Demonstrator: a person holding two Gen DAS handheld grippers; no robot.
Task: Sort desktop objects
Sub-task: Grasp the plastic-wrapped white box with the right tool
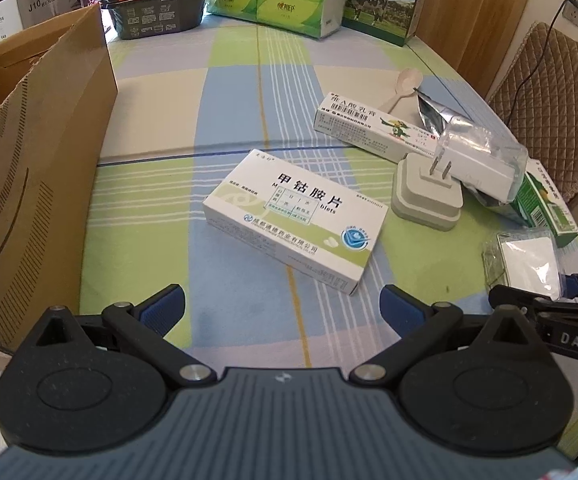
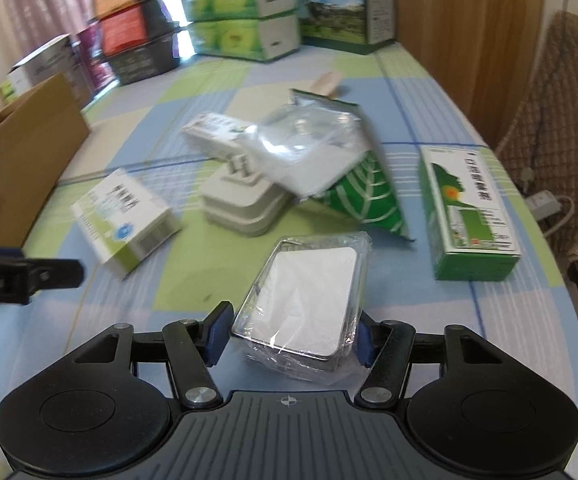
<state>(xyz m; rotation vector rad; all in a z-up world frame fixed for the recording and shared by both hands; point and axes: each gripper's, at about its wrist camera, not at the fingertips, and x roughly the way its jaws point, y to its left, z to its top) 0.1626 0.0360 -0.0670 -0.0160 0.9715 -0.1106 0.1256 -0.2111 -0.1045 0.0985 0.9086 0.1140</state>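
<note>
the counter wears a cloth checked in pale blue, lime green and cream, crossed by thin white and dark blue lines. at its middle lies a white medicine box with black lettering, a pale green band and a blue round seal, and at nine o'clock stands a plain brown cardboard box printed with dark dashes. at three o'clock in the right wrist view stands a green and white carton, and the right claw is black with blue pads.

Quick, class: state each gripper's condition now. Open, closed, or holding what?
Left gripper: open, holding nothing, facing the white medicine box.
Right gripper: closed on the plastic-wrapped white packet.
</note>
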